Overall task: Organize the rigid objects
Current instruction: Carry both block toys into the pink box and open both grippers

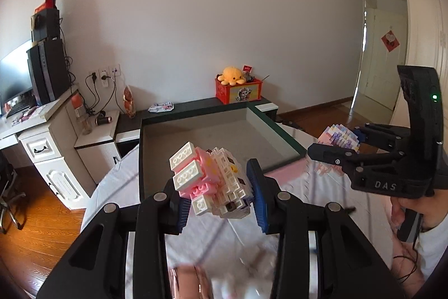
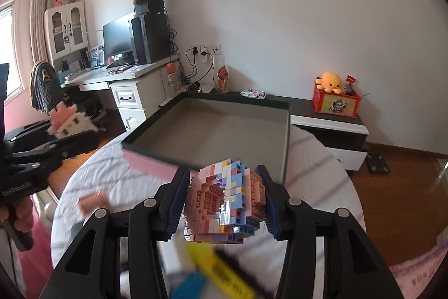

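I have both jaws clamped: left gripper [image 1: 221,198] on white-pink model [image 1: 210,181], right gripper [image 2: 224,203] on pastel model [image 2: 226,203]. Risk: bricks shedding before box [image 2: 287,136] at 12 o'clock.

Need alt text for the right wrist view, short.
The right gripper holds a pastel brick model between its blue pads, above a white-covered table. Just beyond lies an open, empty dark-rimmed tray. At far left, the left gripper holds a pink-and-white brick model.
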`<state>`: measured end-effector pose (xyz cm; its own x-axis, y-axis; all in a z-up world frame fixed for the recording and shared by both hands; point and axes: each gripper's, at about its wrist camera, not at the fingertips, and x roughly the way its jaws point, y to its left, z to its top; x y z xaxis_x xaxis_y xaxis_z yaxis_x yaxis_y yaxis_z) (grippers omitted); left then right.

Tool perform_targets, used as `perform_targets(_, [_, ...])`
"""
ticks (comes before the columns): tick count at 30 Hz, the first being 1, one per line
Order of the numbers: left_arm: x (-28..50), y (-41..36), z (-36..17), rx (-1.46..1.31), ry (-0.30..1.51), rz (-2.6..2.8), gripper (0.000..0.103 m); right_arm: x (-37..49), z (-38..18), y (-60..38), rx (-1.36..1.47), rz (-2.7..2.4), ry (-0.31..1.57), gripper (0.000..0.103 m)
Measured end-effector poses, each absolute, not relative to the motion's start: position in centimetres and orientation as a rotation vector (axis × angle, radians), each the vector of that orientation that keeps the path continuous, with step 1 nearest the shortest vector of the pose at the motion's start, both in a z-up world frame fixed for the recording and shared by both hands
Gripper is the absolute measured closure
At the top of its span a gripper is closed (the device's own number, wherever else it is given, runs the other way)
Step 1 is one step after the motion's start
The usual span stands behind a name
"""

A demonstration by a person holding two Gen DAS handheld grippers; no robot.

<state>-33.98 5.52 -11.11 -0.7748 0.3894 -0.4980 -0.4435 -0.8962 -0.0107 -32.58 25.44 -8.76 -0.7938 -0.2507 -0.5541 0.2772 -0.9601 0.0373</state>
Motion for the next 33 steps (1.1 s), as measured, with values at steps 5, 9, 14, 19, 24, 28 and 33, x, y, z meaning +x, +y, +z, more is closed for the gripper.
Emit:
perform_targets(5, [-40.8, 6.2, -12.0, -0.817, 0.132, 2.572, 0.065, -39.0, -9.8, 24.8, 0.938, -2.697, 0.071, 0.054])
perform_targets(9, [-44.9, 7.2, -14.0, -0.933, 0.127, 2.523, 0.065, -42.5, -11.9, 24.1, 1.033, -2.648, 0.076, 0.054])
perform_targets(14, [-47.4, 8.1, -16.5, -1.053, 0.152, 2.492, 0.065, -44.7, -14.6, 23.2, 1.13, -2.601, 0.099, 0.054])
perform_targets(19, [-48.0, 8.2, -17.8, -1.125, 0.177, 2.496, 0.065, -45.6, -16.2, 23.1, 1.186, -2.588, 0.12, 0.054])
perform_targets(24, [-48.5, 7.9, -18.7, -1.175, 0.225, 2.512, 0.061, -45.9, -17.2, 23.4, 1.223, -2.584, 0.118, 0.054])
perform_targets(28, [-48.2, 7.7, -19.1, -1.191, 0.274, 2.544, 0.03, -45.8, -17.1, 23.5, 1.226, -2.6, 0.109, 0.053])
perform_targets(33, [-46.9, 6.4, -17.6, -1.169, 0.223, 2.579, 0.016, -44.6, -15.5, 24.1, 1.165, -2.654, 0.065, 0.038])
